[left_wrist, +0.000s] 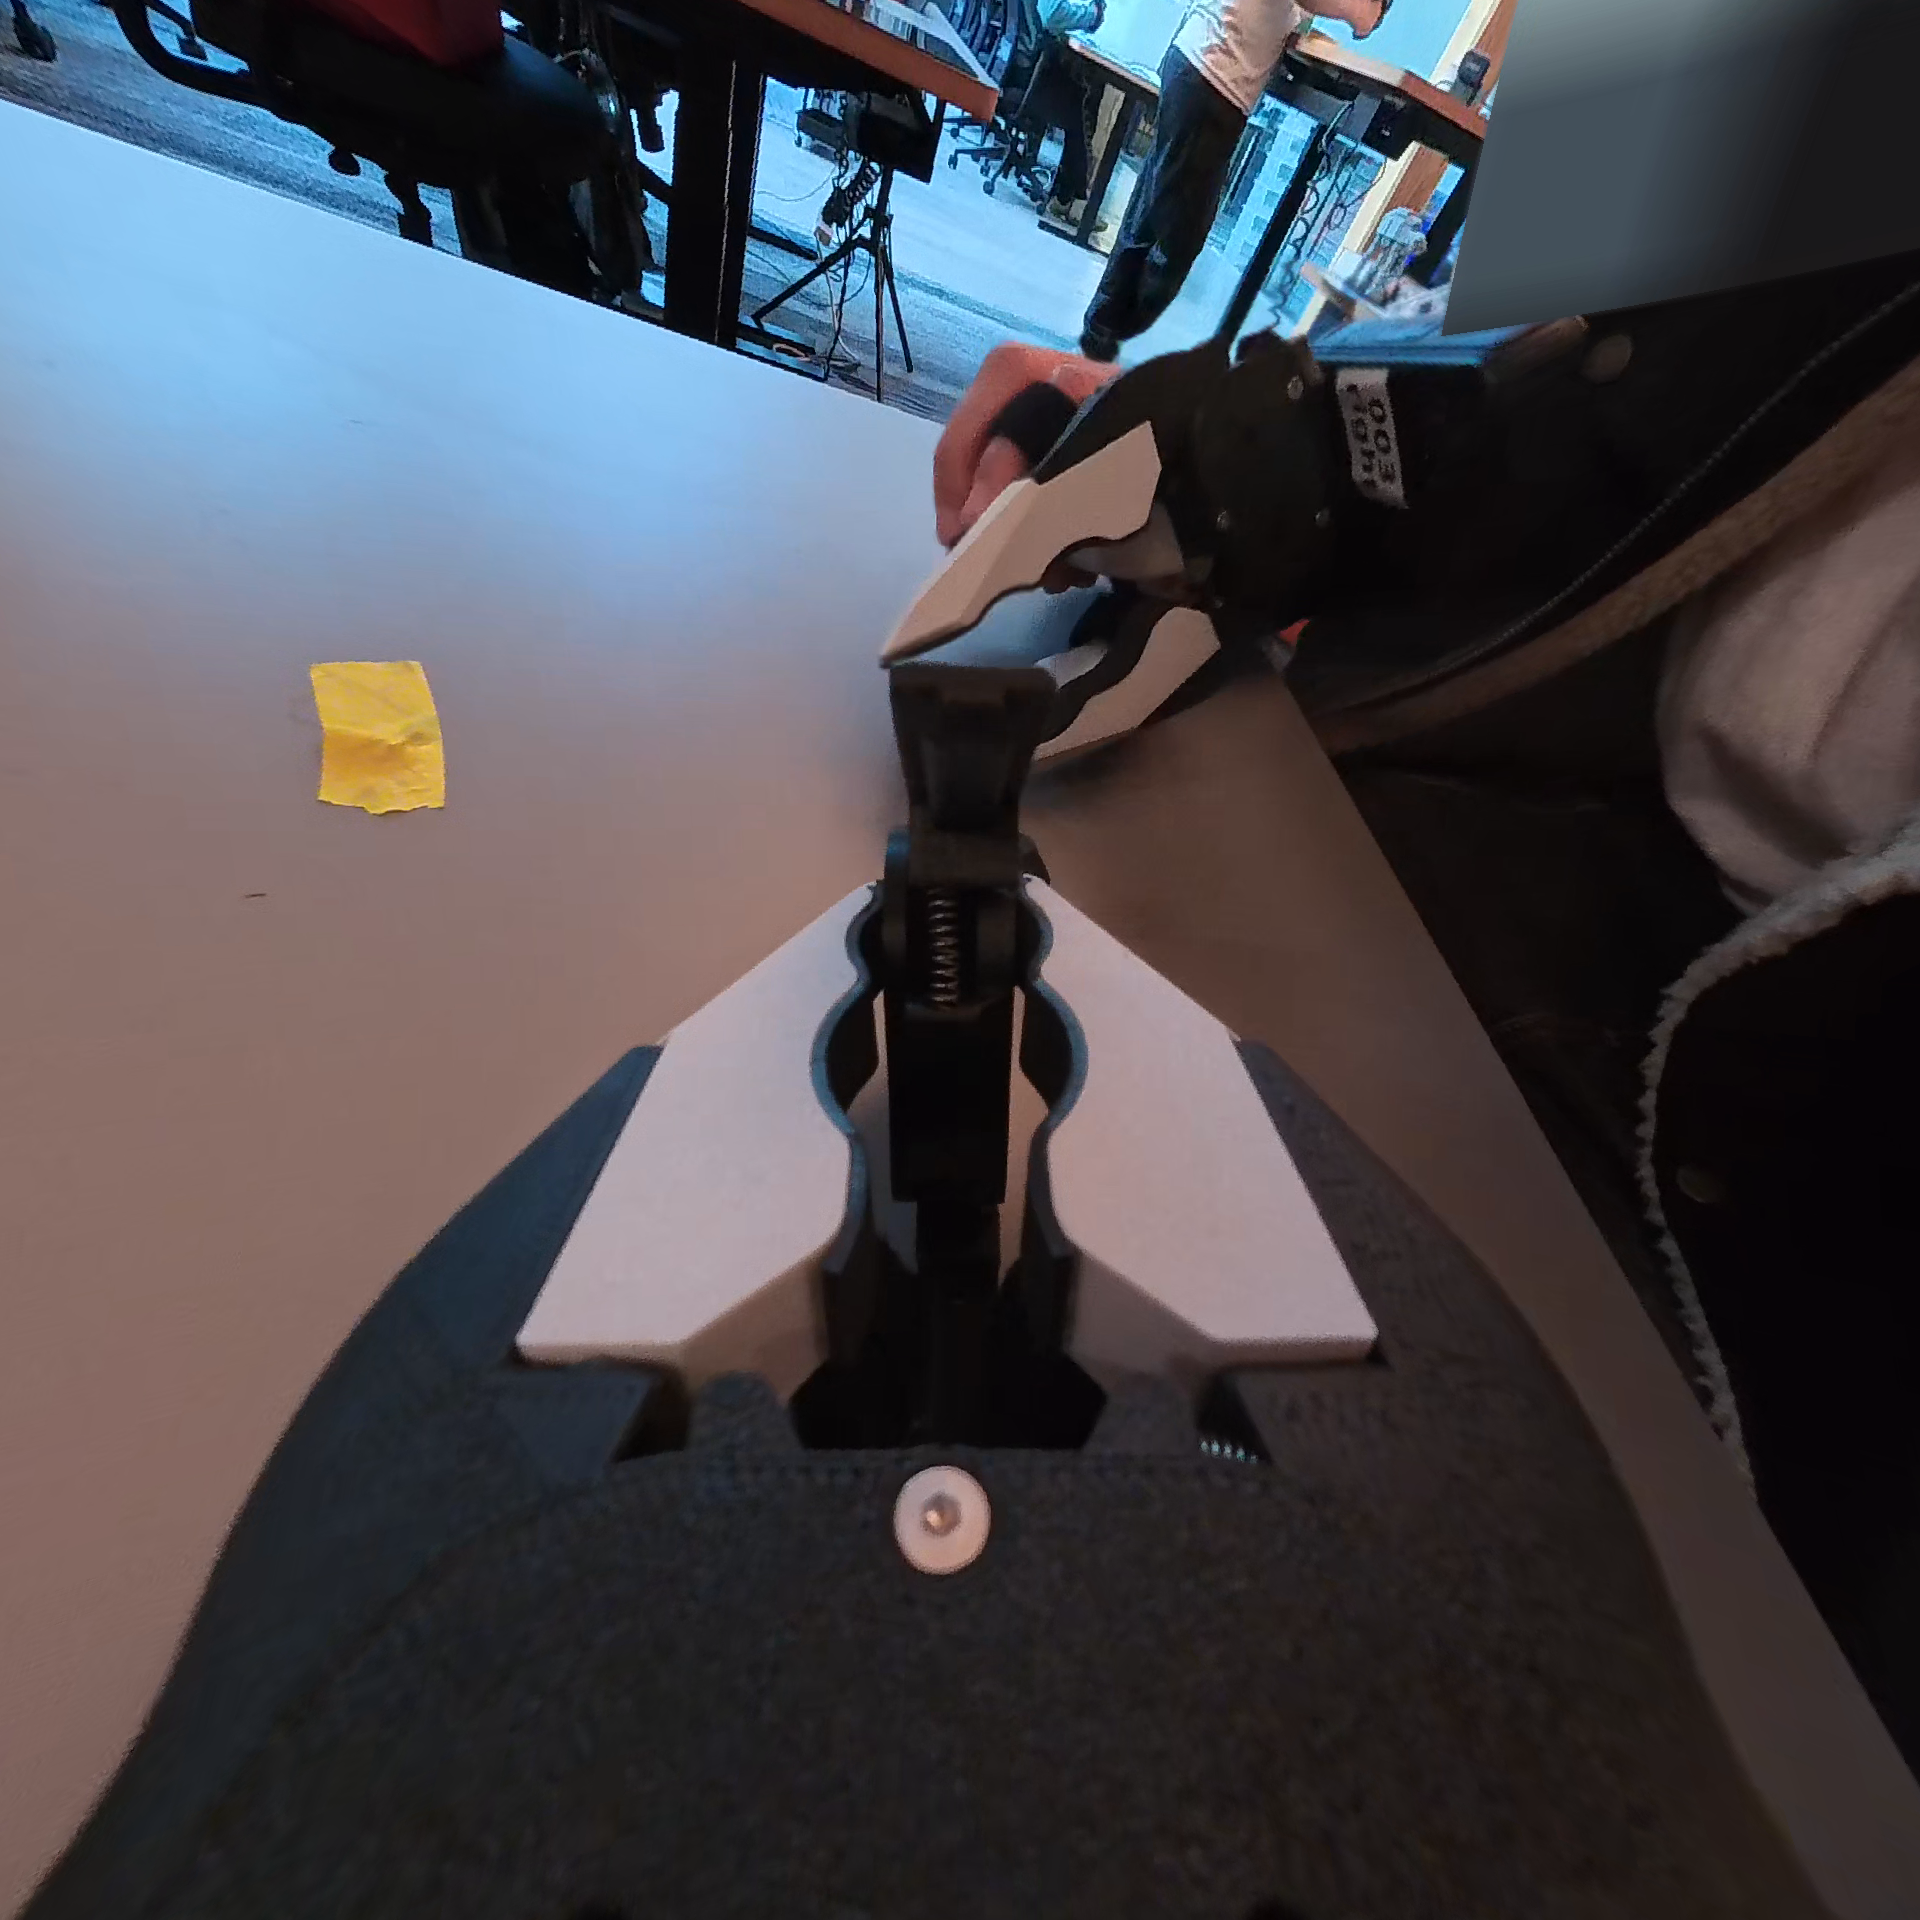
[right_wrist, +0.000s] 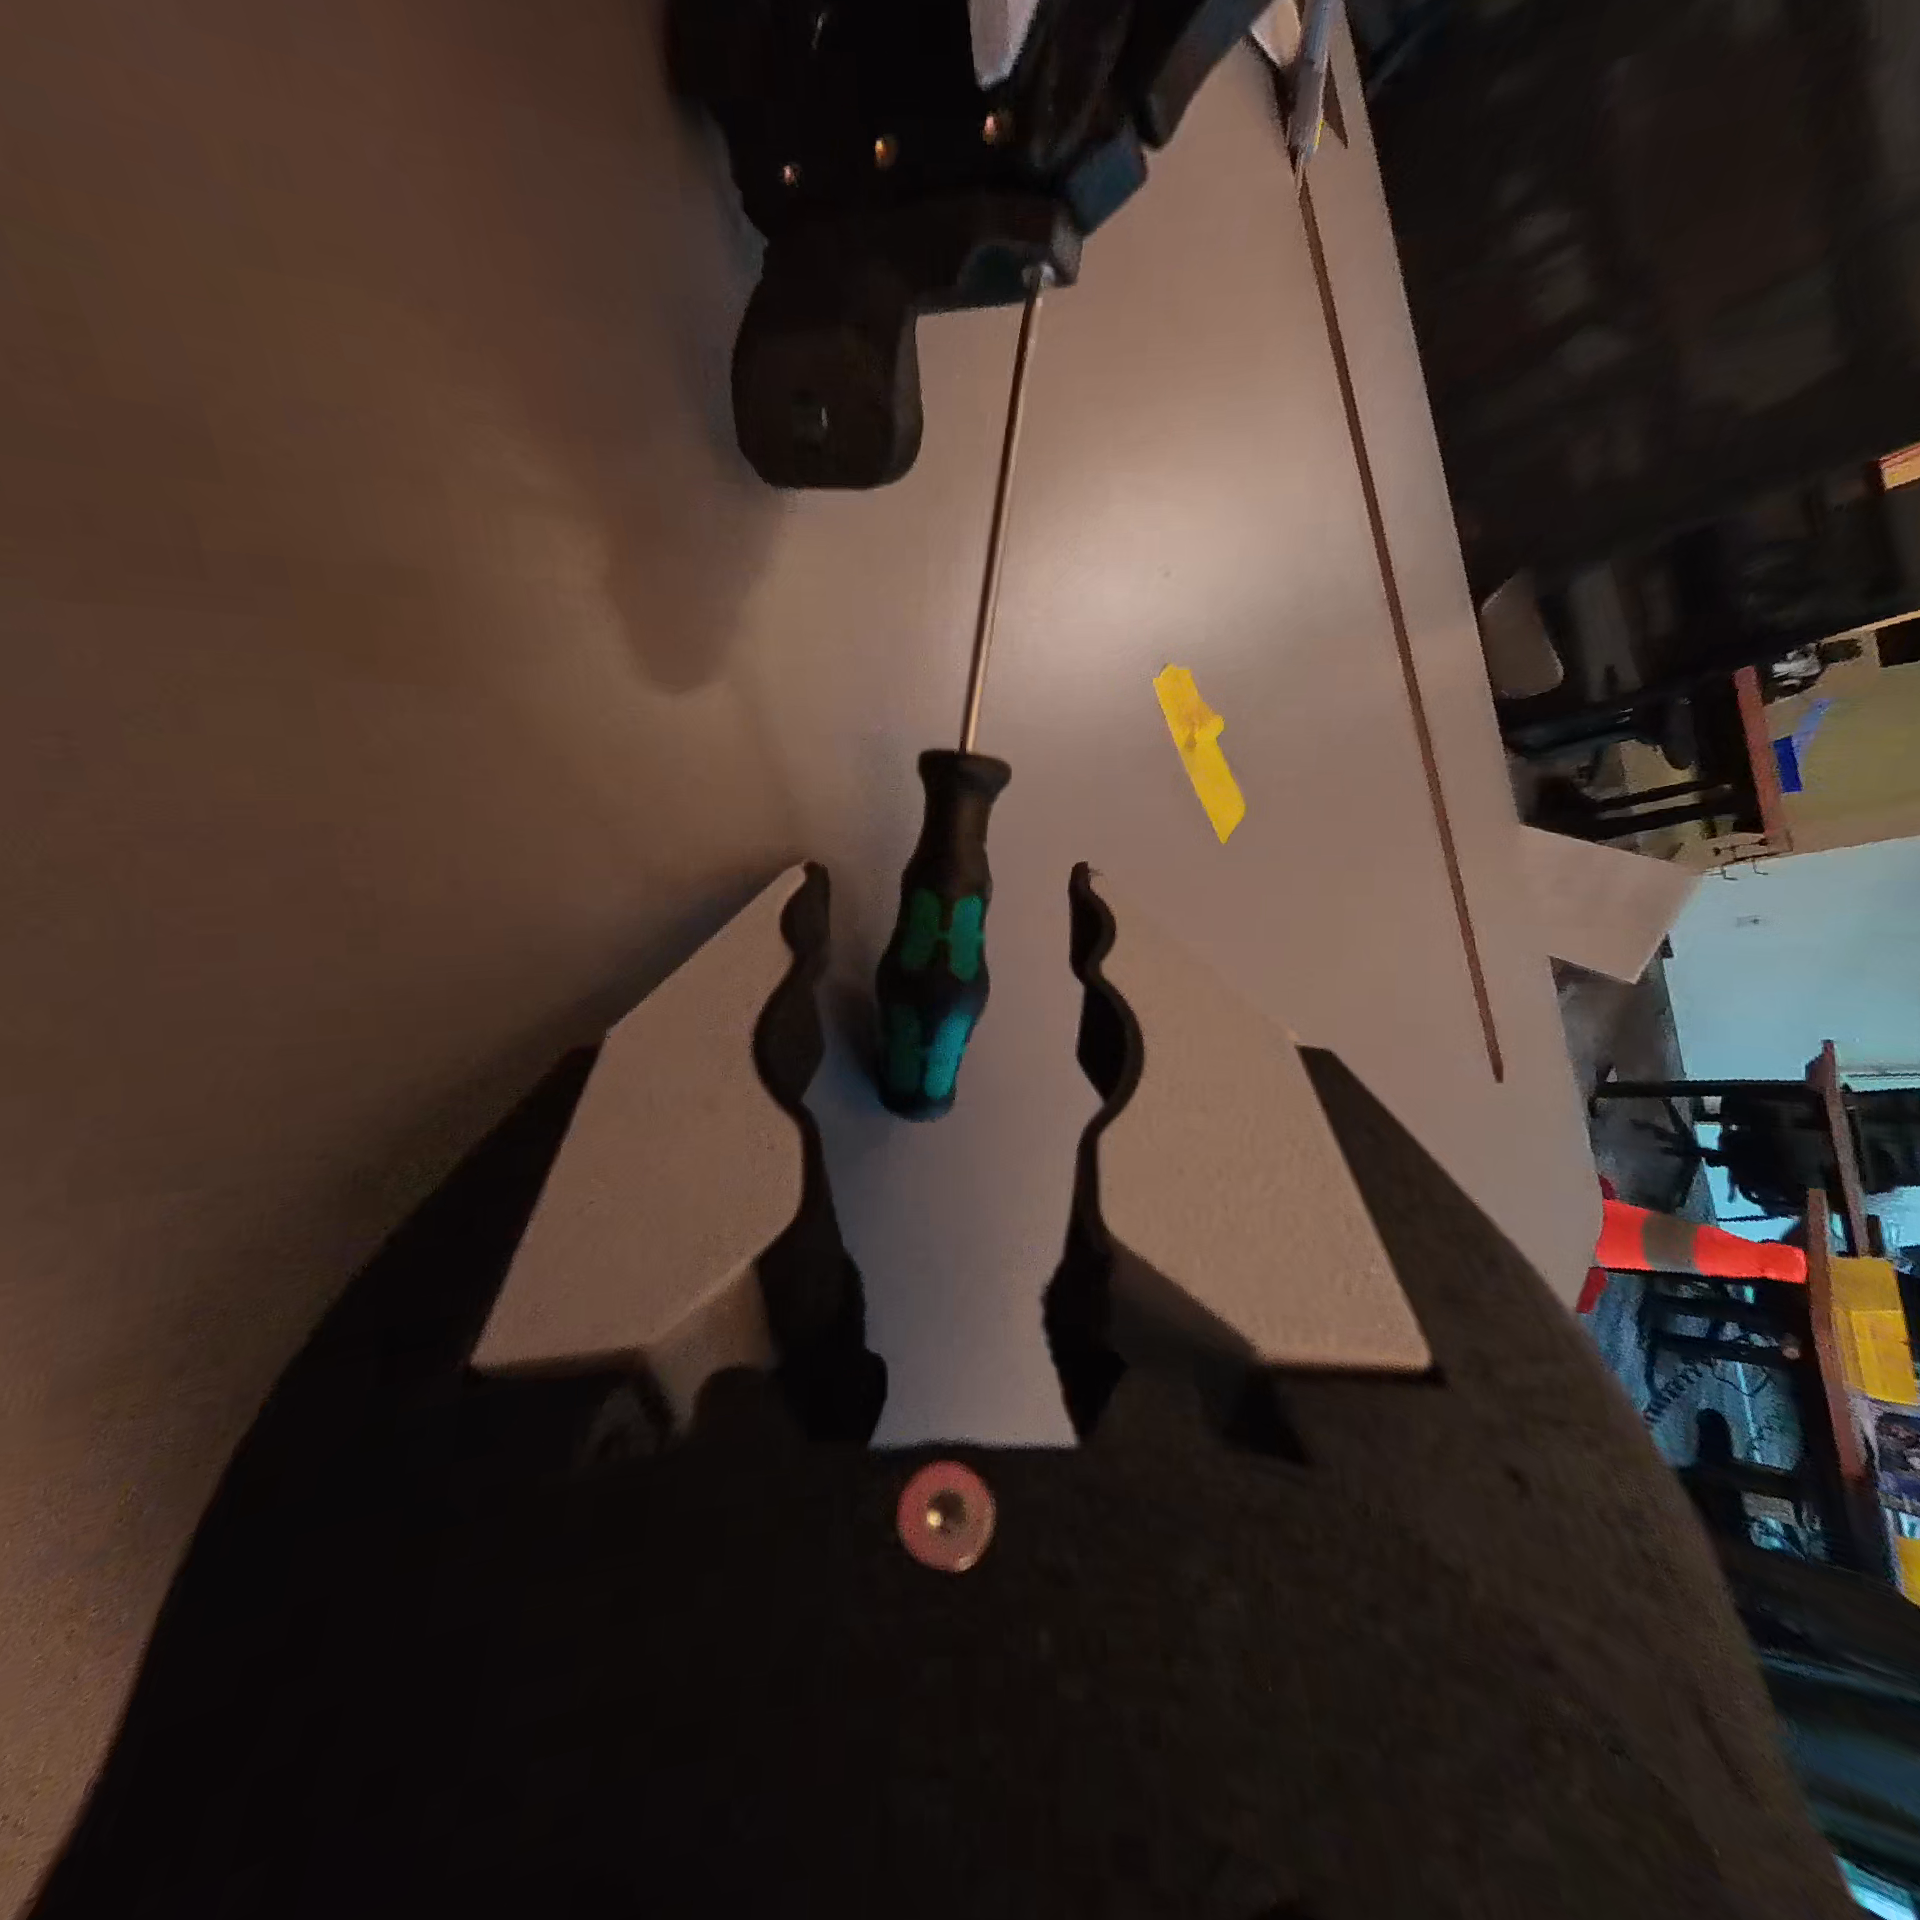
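Observation:
My left gripper (left_wrist: 951, 894) is shut on a black mechanical part with a coil spring (left_wrist: 966, 748) and holds it just above the white table (left_wrist: 416, 468). In the right wrist view that part (right_wrist: 831, 395) hangs at the top. A screwdriver with a black and green handle (right_wrist: 935, 956) has its thin shaft (right_wrist: 997, 499) reaching up to the part. My right gripper (right_wrist: 945, 873) is open, with its fingers on either side of the handle and apart from it. The right gripper also shows in the left wrist view (left_wrist: 1039, 603), held by a hand (left_wrist: 987, 436), right behind the part.
A piece of yellow tape (left_wrist: 379, 736) is stuck on the table, and it also shows in the right wrist view (right_wrist: 1200, 748). The table edge runs close on the right, with a person's body (left_wrist: 1662, 727) against it. Chairs, desks and a tripod stand beyond. An orange cone (right_wrist: 1694, 1252) is far off. The left gripper's tips are roughly 12 cm from the right gripper's.

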